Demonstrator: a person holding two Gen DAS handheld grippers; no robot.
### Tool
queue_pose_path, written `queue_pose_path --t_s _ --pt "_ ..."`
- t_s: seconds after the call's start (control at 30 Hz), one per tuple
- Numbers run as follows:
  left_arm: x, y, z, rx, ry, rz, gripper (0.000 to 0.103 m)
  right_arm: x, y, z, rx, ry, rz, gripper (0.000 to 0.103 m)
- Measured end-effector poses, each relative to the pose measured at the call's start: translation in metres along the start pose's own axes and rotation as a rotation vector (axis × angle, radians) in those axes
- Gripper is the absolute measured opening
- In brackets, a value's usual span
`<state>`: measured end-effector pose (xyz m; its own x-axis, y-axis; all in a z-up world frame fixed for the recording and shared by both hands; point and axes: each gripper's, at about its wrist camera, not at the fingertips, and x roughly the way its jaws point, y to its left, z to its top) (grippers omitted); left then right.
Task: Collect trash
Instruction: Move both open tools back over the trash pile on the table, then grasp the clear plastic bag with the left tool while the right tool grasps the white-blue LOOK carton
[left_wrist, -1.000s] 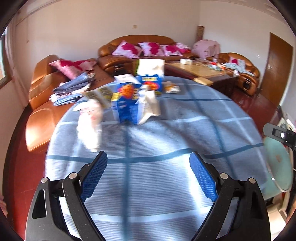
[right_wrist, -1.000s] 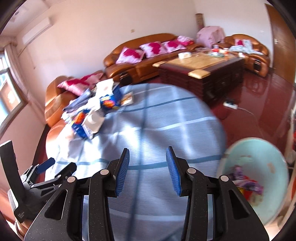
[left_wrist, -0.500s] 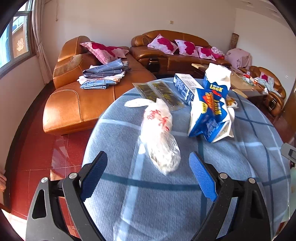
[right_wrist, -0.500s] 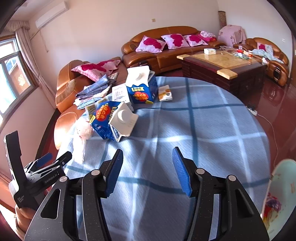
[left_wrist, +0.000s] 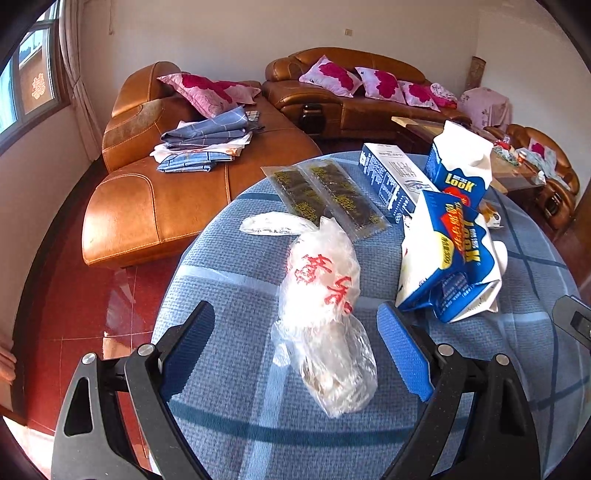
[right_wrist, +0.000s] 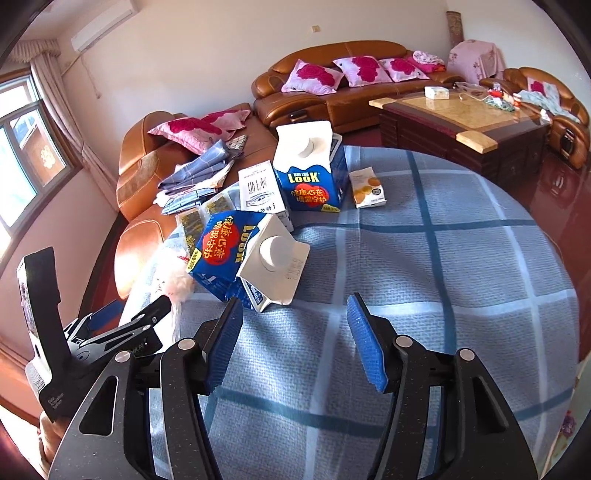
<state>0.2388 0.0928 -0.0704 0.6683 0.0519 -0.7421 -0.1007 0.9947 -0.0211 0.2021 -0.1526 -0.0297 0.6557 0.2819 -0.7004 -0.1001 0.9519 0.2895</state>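
Observation:
A clear plastic bag with red characters (left_wrist: 325, 314) lies on the blue checked tablecloth (left_wrist: 229, 387), its near end between the fingers of my open left gripper (left_wrist: 295, 350). To its right a blue LOOK carton (left_wrist: 450, 262) lies on its side; it also shows in the right wrist view (right_wrist: 247, 258), just ahead of my open, empty right gripper (right_wrist: 295, 343). A second LOOK carton (right_wrist: 310, 173) stands upright behind. A white-blue box (left_wrist: 391, 177), two dark snack packets (left_wrist: 325, 195) and a biscuit packet (right_wrist: 367, 188) lie nearby.
The table's left edge drops to a red floor (left_wrist: 74, 295). An orange leather sofa (left_wrist: 155, 199) with folded cloths stands behind the table. A wooden coffee table (right_wrist: 461, 118) is at the back right. The left gripper's body (right_wrist: 92, 332) shows at the right wrist view's left.
Both grippers have swung left and moved in toward the trash. The left gripper now straddles the plastic bag's near end. The basin with trash has left the right wrist view.

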Motion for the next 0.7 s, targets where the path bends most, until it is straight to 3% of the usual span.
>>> queue_pose_path --t_s 0.23,0.47,0.53,0.7 --pt "0.01 -0.001 0.006 -0.002 0.012 -0.02 0.085 0.011 0.001 0.006 0.021 0.002 0.012 0.063" --pt "0.022 -0.003 0.01 -0.012 0.038 -0.041 0.077 0.019 -0.001 0.009 0.036 0.006 0.03 0.063" --pt "0.024 -0.005 0.01 -0.01 0.042 -0.042 0.075 0.02 0.001 0.01 0.04 -0.001 0.036 0.074" --pt "0.037 -0.002 0.009 -0.044 0.088 -0.071 0.065 0.028 -0.001 0.018 0.088 -0.01 0.057 0.075"
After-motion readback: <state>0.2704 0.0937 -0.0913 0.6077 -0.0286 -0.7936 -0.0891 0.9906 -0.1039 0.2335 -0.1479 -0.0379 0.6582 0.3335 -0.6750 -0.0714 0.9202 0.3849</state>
